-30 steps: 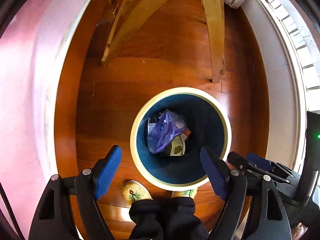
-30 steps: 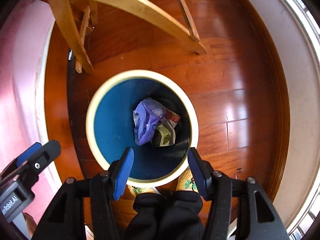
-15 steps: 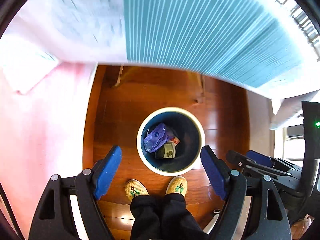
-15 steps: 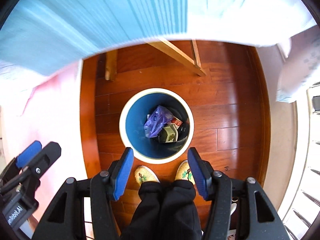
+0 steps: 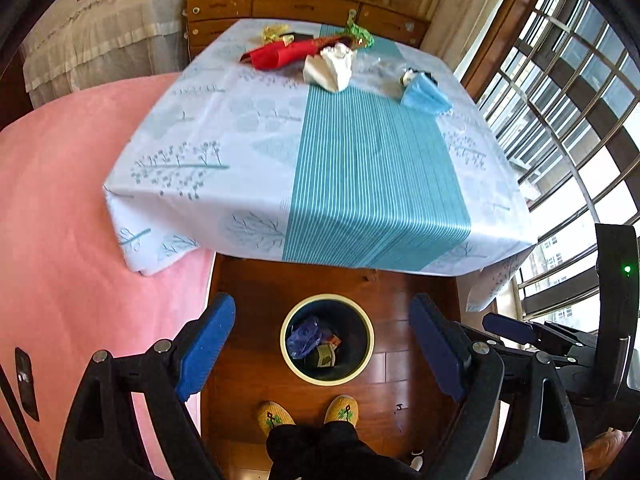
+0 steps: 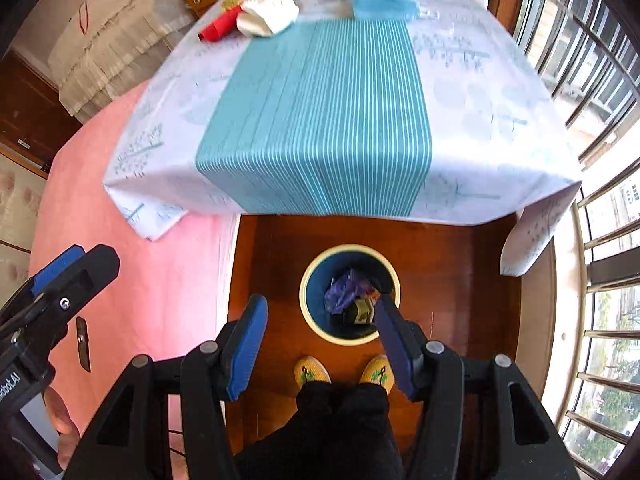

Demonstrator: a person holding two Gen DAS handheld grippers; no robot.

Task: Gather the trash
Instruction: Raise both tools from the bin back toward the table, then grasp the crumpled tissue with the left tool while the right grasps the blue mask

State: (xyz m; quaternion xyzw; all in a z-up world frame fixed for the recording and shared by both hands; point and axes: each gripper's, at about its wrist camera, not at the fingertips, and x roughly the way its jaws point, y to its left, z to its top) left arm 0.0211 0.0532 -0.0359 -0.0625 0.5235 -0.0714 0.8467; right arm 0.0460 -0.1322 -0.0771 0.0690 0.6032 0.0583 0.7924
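A round bin with a cream rim stands on the wood floor below the table's near edge; a purple bag and a small carton lie in it. At the far end of the clothed table lie a red wrapper, white crumpled paper, a blue mask-like piece and green foil. My left gripper hovers high over the bin, jaws opening, nothing between them. My right gripper is open and empty above the bin, beside the left one.
A pink bedspread fills the left side. A wooden dresser stands behind the table and barred windows line the right. The person's feet in yellow slippers stand just in front of the bin.
Both grippers have risen from just over the bin to above table height. The tabletop and its litter have come into view and the bin looks smaller. The left jaws stand slightly wider.
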